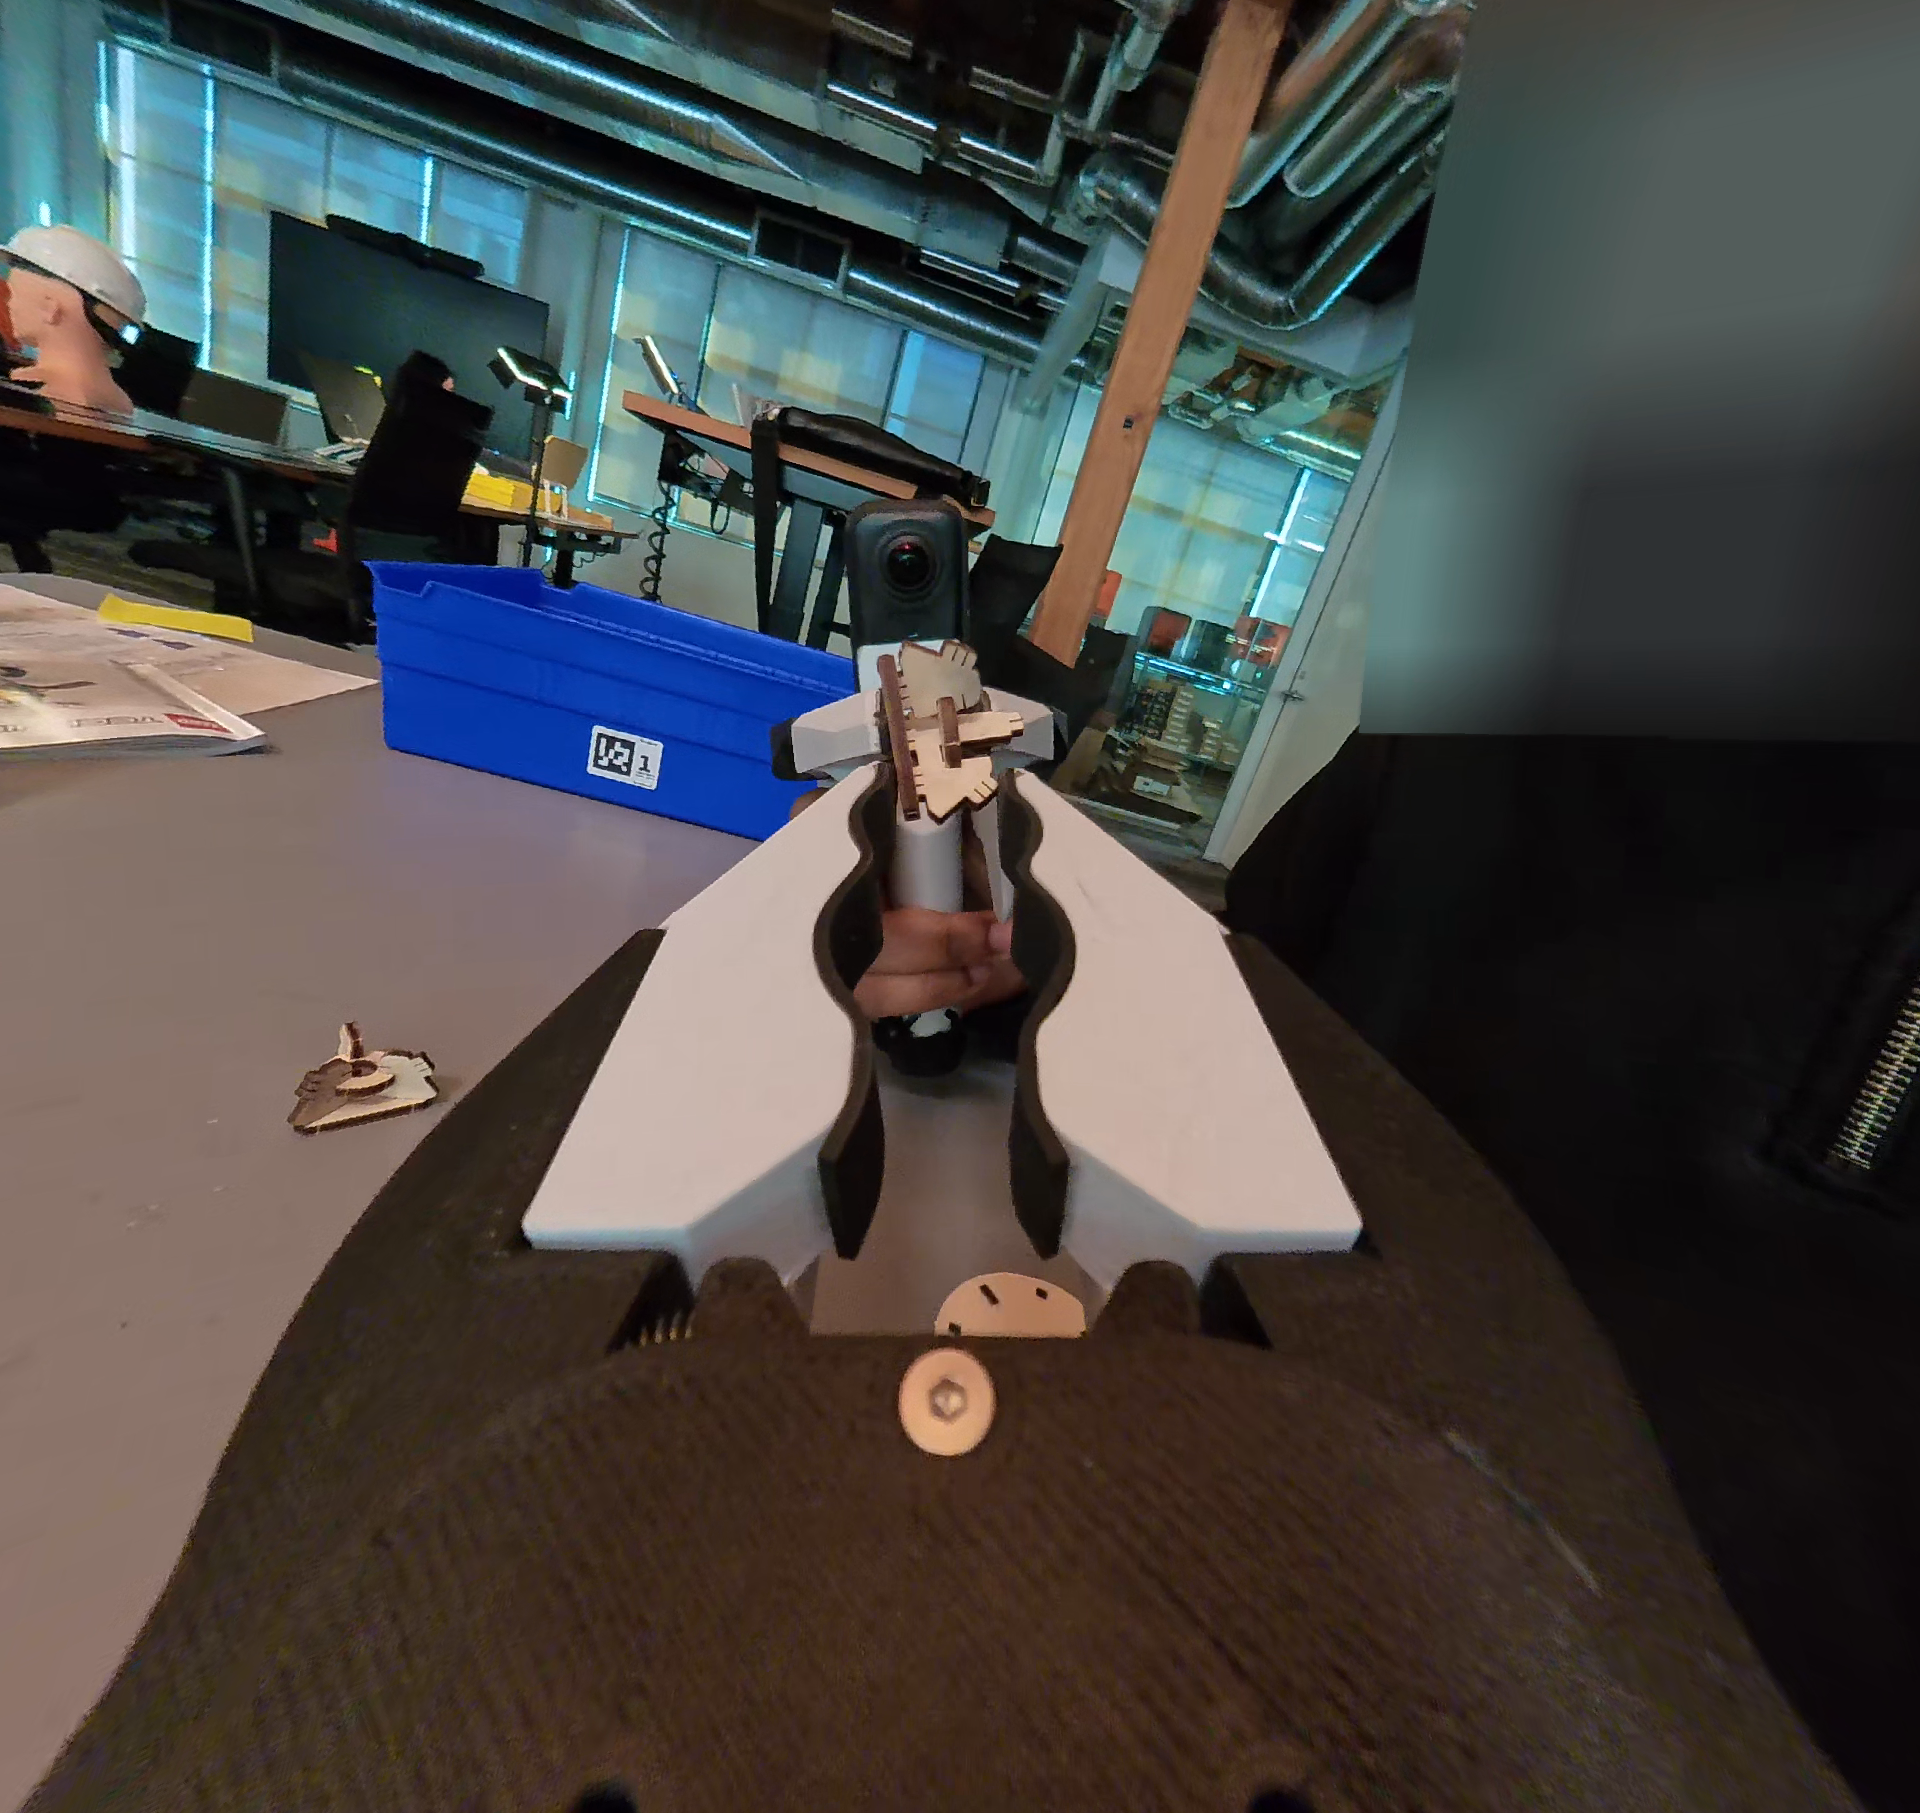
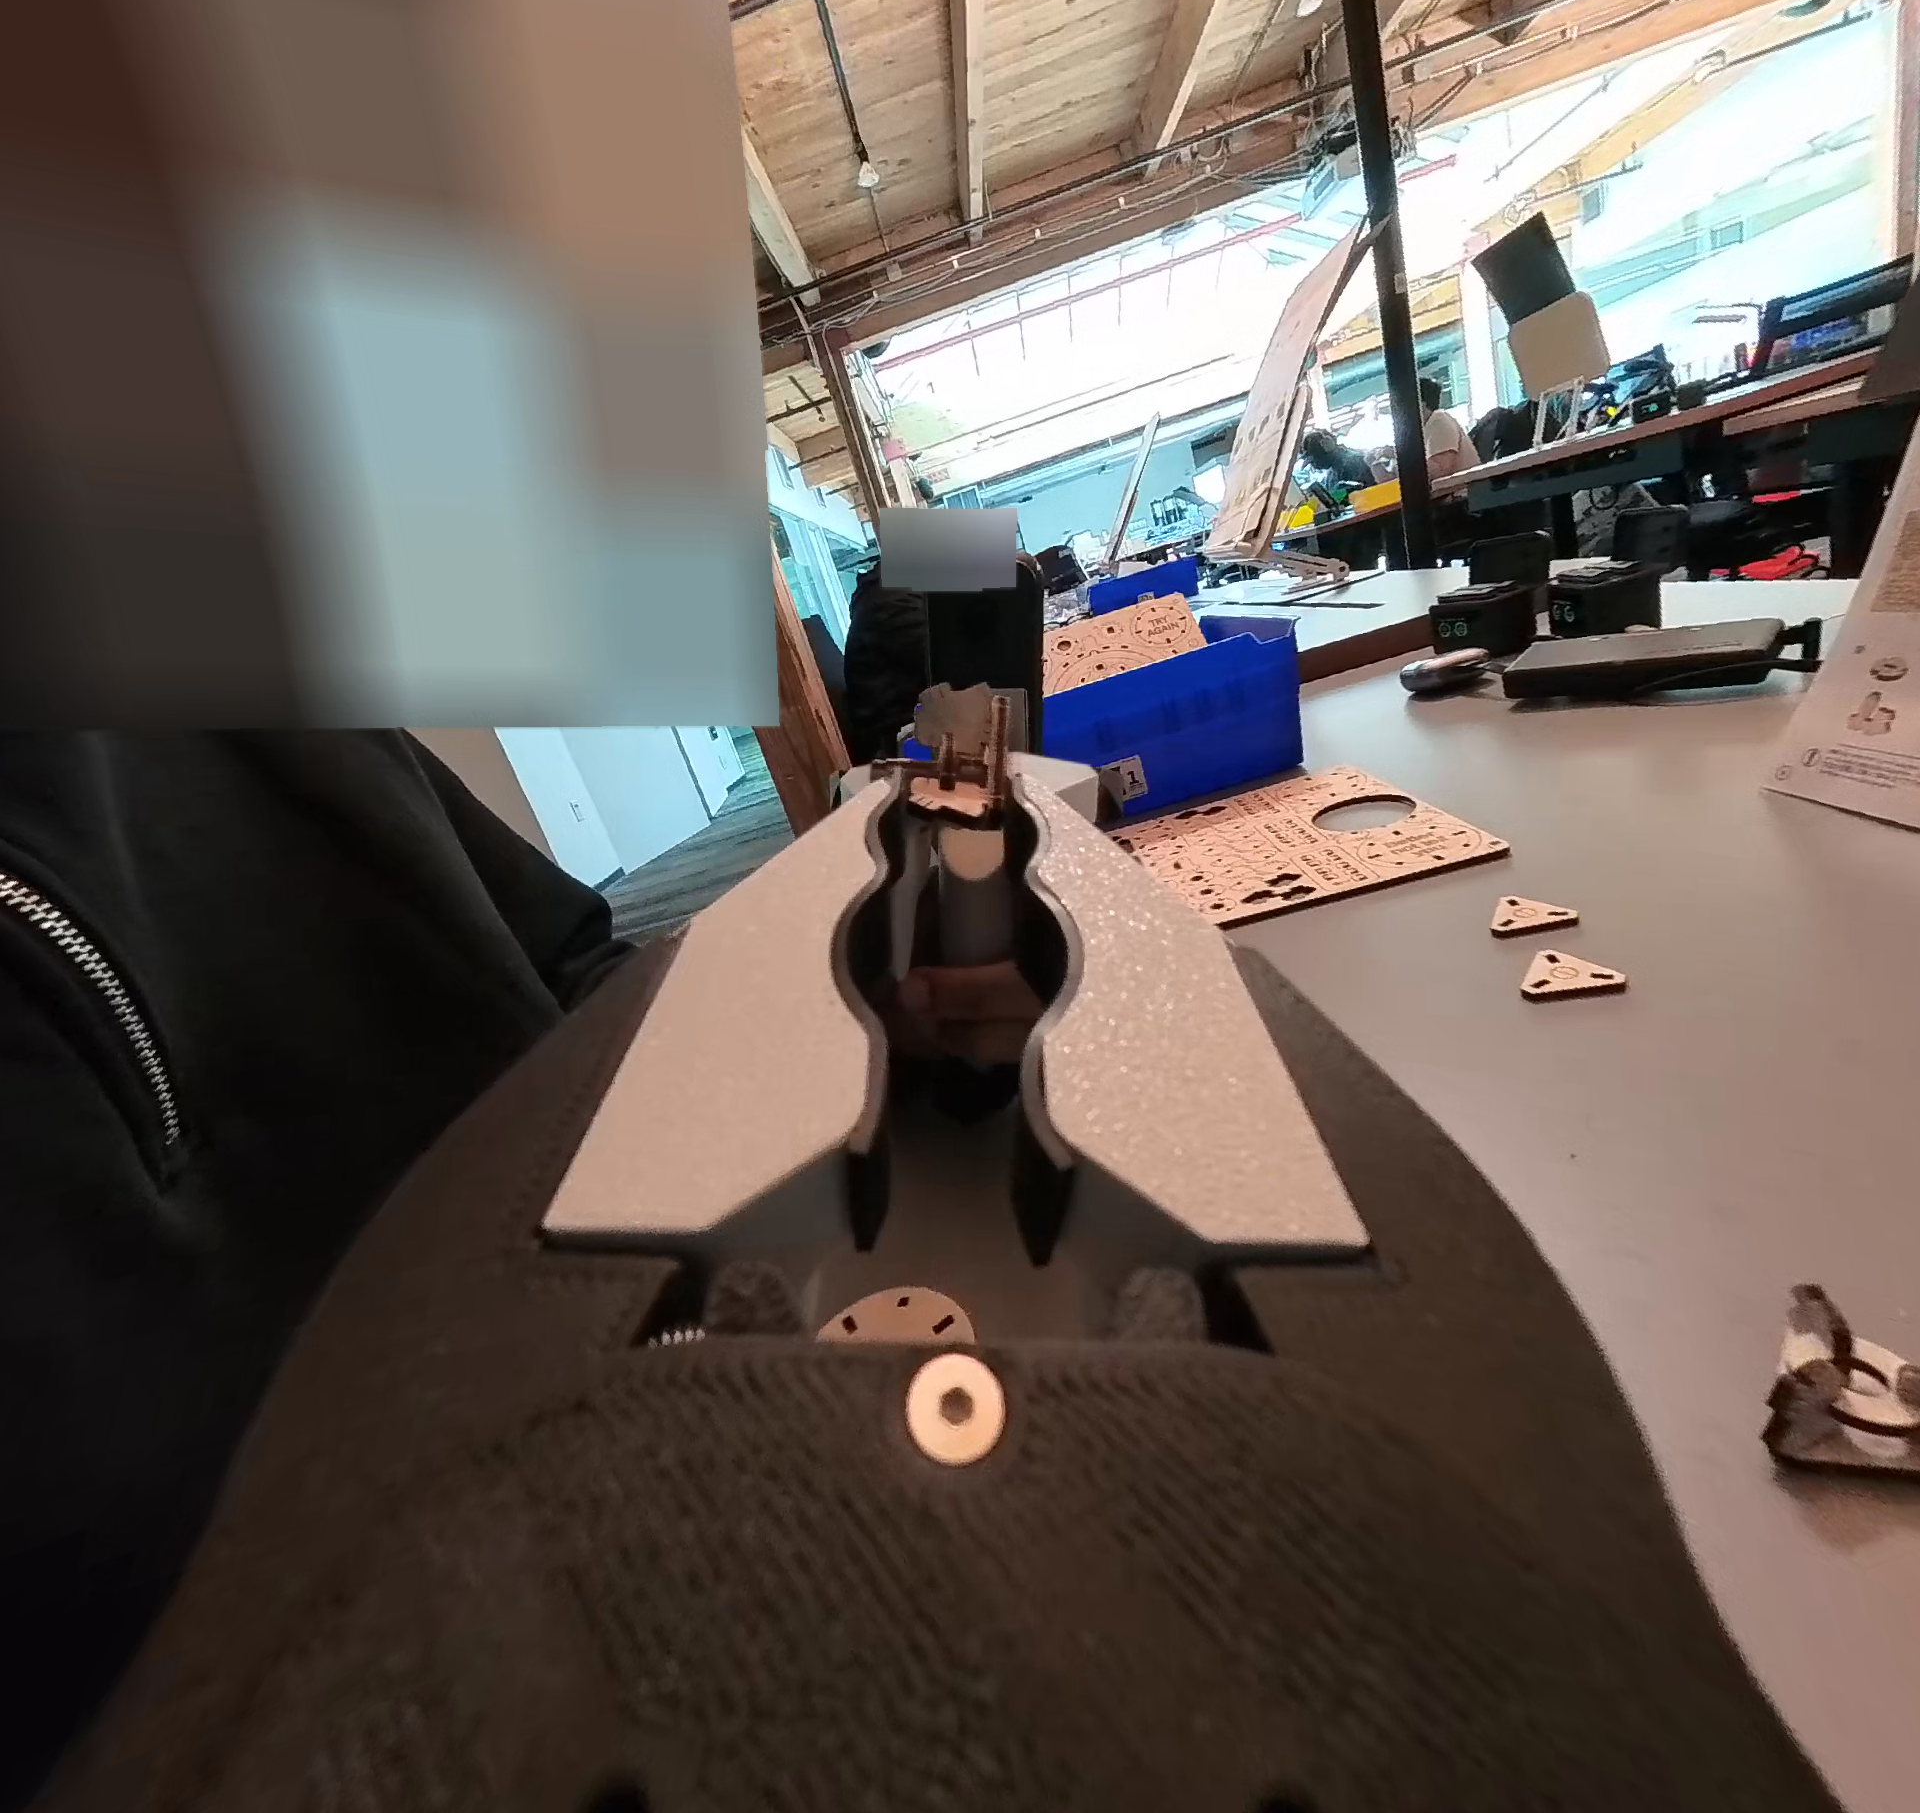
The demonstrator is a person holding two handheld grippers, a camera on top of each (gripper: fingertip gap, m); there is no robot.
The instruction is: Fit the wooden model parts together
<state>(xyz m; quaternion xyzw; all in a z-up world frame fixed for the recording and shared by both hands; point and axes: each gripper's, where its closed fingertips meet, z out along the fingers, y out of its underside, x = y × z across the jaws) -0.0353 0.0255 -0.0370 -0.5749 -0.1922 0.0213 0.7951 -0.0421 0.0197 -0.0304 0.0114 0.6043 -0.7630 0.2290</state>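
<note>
Both hand-held grippers, left (image 1: 940, 776) and right (image 2: 951, 787), were closed together on one small interlocked pale laser-cut wooden assembly (image 1: 935, 735) raised above the grey desk (image 1: 312, 932).

we held the left gripper (image 1: 940, 776) and right gripper (image 2: 951, 787) tip to tip, facing each other, jaws of both narrowed onto one small wooden assembly (image 1: 935, 740) between them.

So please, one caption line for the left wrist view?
Two grippers meet tip to tip on a small wooden assembly above a grey table, blue bin behind.
</note>
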